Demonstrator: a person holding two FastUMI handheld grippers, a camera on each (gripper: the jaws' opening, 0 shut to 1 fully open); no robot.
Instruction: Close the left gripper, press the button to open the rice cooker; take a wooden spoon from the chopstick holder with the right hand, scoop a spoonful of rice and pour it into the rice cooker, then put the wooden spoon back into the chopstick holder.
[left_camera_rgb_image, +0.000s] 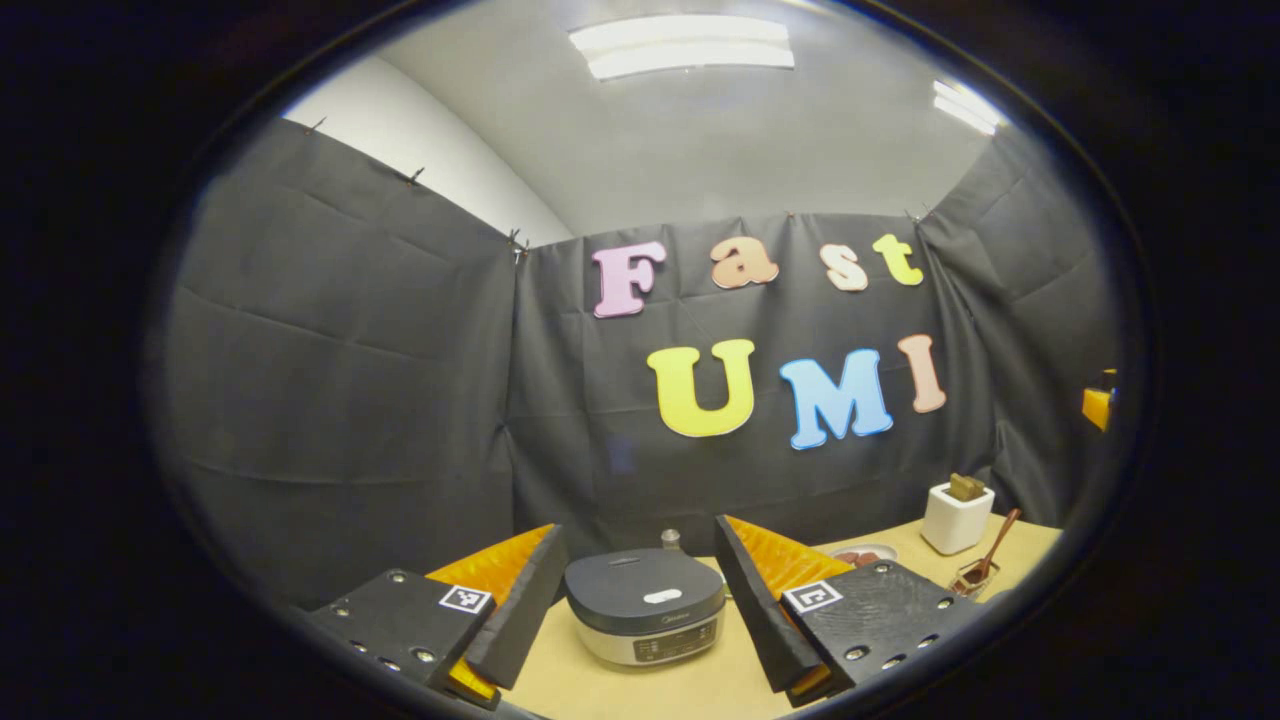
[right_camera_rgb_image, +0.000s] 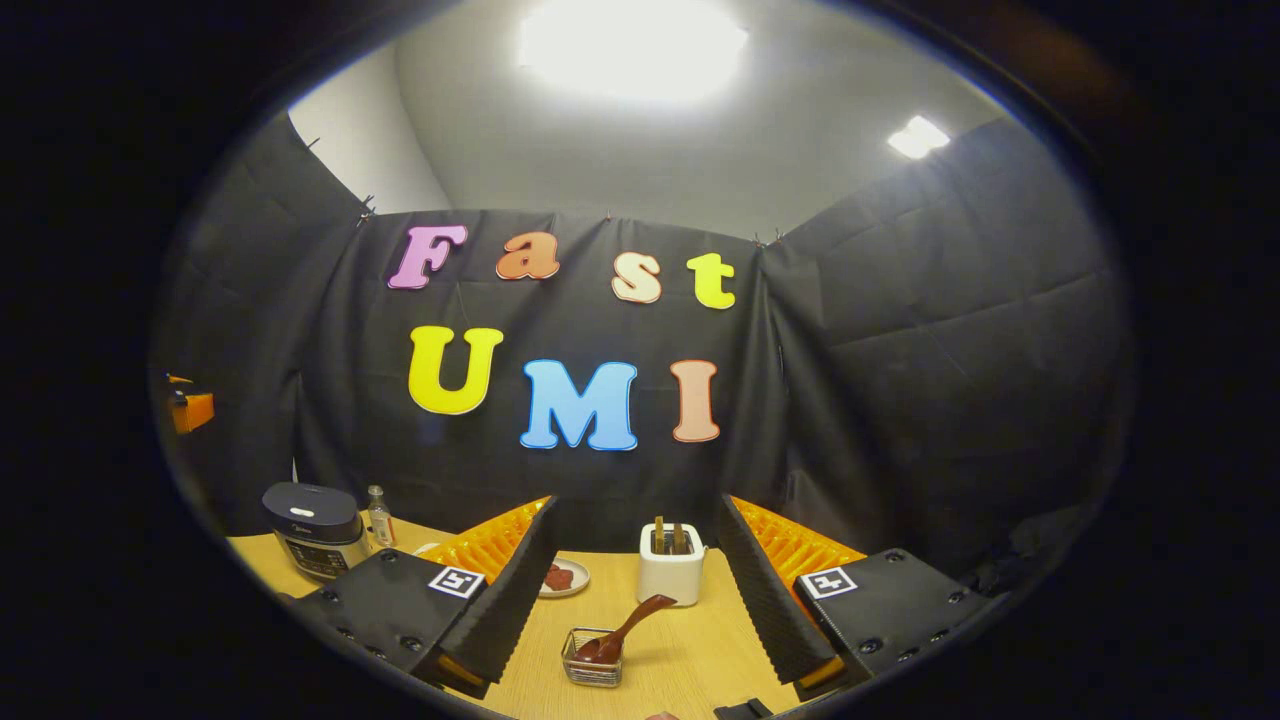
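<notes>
Rice cooker (left_camera_rgb_image: 645, 603) shut, wooden spoon (right_camera_rgb_image: 628, 628) in basket (right_camera_rgb_image: 592, 660)

Ceiling lamps (left_camera_rgb_image: 682, 46) at twelve o'clock light both views; in the right gripper view the lamp (right_camera_rgb_image: 632, 45) glares white. Edges bend and dim.

Chopstick holder (right_camera_rgb_image: 670, 575) at table (right_camera_rgb_image: 690, 660) back; wooden spoon (right_camera_rgb_image: 630, 625) in basket (right_camera_rgb_image: 592, 658) before it, plate (right_camera_rgb_image: 562, 578) left, rice cooker (right_camera_rgb_image: 313, 527) far left, bottle (right_camera_rgb_image: 379, 517) beside cooker.
</notes>
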